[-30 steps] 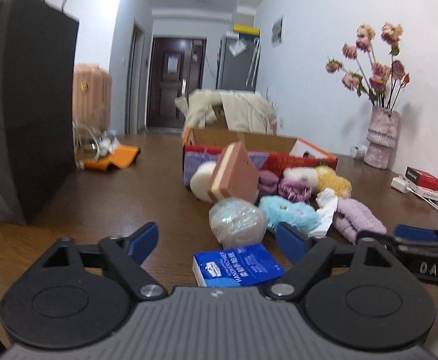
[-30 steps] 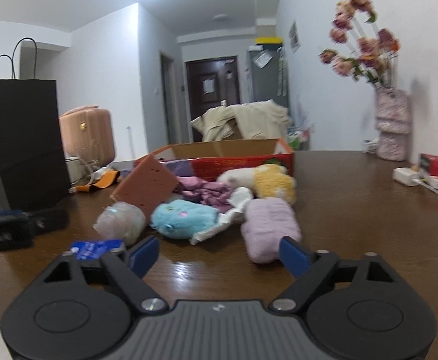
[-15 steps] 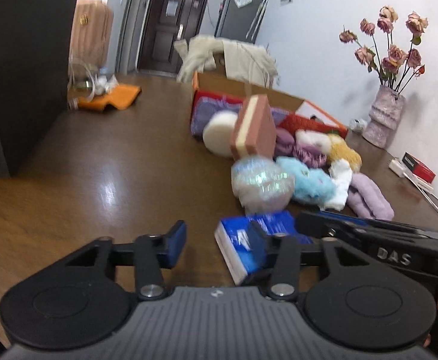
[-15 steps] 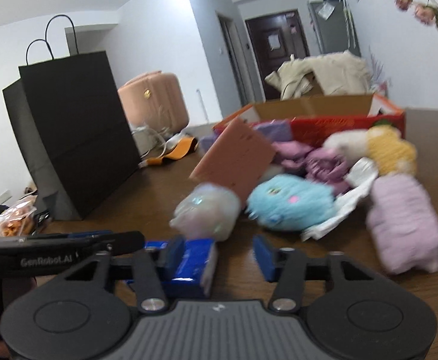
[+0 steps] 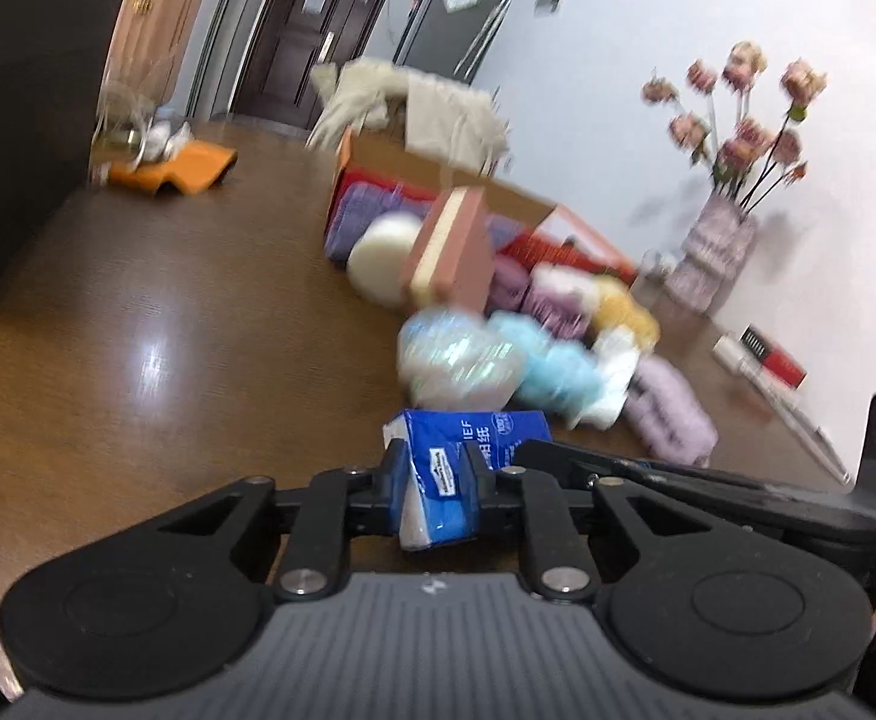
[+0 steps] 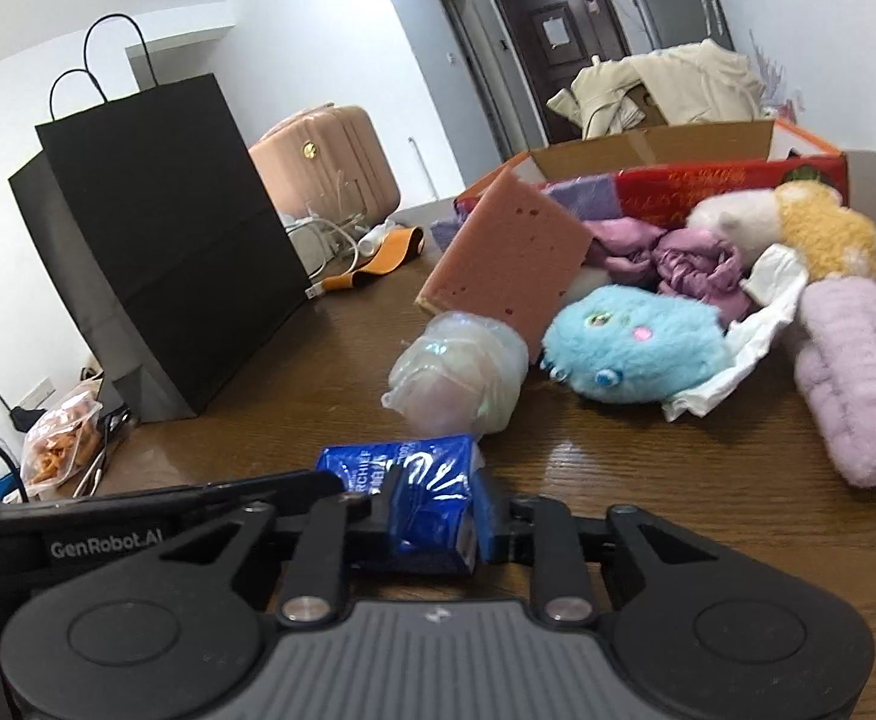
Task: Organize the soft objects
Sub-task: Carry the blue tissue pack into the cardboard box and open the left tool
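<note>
While the left wrist view is smeared by motion blur, the left gripper clearly has its jaws closing on a blue tissue pack, both pads pressing its squashed near end above the wooden table. Coming in from the right of that view, the right gripper reaches the same pack at its far side. Just beyond lie an iridescent plastic-wrapped bundle, a blue plush toy, a lilac fluffy roll and a pink sponge block leaning before the red cardboard box.

Seen from the right wrist, the right gripper likewise has its jaws closing on the tissue pack, the wrapper dented between the pads. Entering from the left of this view, the left gripper meets the pack's other end. A black paper bag stands well to the left.
</note>
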{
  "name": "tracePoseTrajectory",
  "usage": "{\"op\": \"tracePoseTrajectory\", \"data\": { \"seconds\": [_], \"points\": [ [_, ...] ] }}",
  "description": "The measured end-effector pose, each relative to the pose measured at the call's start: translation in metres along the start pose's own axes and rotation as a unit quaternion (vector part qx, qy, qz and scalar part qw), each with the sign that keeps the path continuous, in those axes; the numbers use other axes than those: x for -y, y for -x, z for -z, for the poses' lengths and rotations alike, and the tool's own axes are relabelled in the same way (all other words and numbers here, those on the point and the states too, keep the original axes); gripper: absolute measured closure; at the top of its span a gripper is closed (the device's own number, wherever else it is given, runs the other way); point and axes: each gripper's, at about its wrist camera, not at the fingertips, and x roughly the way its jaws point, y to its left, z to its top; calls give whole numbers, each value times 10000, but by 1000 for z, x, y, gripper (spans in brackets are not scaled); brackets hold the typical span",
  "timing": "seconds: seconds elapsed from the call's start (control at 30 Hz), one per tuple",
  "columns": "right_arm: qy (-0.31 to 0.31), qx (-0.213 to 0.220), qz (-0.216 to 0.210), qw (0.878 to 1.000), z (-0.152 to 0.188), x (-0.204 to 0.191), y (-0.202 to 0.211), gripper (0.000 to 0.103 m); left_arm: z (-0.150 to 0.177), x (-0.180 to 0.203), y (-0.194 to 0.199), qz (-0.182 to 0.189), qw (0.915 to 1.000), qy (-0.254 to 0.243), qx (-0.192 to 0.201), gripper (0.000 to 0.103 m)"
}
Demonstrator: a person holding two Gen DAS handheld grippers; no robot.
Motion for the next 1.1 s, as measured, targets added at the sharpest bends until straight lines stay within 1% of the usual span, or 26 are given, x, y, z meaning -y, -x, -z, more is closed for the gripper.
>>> {"op": "tracePoseTrajectory", "data": {
  "seconds": [0.1, 0.2, 0.3, 0.37, 0.43, 0.47, 0.57, 0.63, 0.67, 0.73, 0.77, 0.83, 0.87, 0.93, 1.0, 1.07, 1.1],
  "points": [
    [122, 385, 19, 9992, -8, -6, 16, 85, -20, 10, 8, 221, 9987, -75, 444, 85],
    [171, 875, 21, 9960, -30, -5, 34, 85, -53, 21, 1, 427, 9967, -210, 663, 85],
    [96, 1130, 74, 9935, -65, 6, 37, 85, -97, 31, -21, 550, 9948, -268, 812, 85],
    [54, 1287, 99, 9916, -96, 16, 35, 85, -127, 33, -39, 625, 9939, -274, 861, 85],
    [168, 1456, 164, 9891, -127, 26, 27, 85, -157, 30, -65, 618, 9945, -177, 830, 85],
    [198, 1506, 170, 9883, -143, 32, 20, 85, -174, 25, -83, 623, 9952, -144, 746, 85],
    [13, 1309, 151, 9913, -198, 61, -14, 85, -221, -1, -151, 607, 9975, 48, 370, 85],
    [-198, 1065, 210, 9939, -234, 82, -47, 85, -245, -22, -193, 458, 9985, 269, 158, 85],
    [-260, 845, 221, 9958, -251, 92, -67, 85, -256, -27, -216, 403, 9989, 235, 57, 85],
    [-548, 498, 312, 9968, -283, 113, -110, 85, -274, -42, -262, 144, 9985, 504, -181, 85],
    [-546, 347, 341, 9973, -295, 120, -131, 85, -280, -49, -283, 52, 9980, 551, -304, 85],
    [-744, 72, 447, 9962, -316, 138, -177, 85, -289, -61, -322, -247, 9961, 637, -555, 85],
    [-808, -83, 478, 9956, -322, 145, -198, 85, -293, -67, -341, -369, 9950, 646, -671, 85],
    [-1125, -304, 492, 9920, -333, 166, -239, 85, -296, -76, -367, -628, 9920, 622, -904, 85],
    [-1442, -510, 507, 9869, -329, 180, -270, 85, -297, -78, -388, -924, 9883, 517, -1093, 83],
    [-1615, -667, 512, 9833, -327, 191, -295, 85, -296, -79, -397, -1061, 9874, 345, -1124, 82],
    [-1626, -714, 540, 9826, -326, 193, -303, 84, -295, -79, -397, -1039, 9880, 328, -1092, 82]
  ]
}}
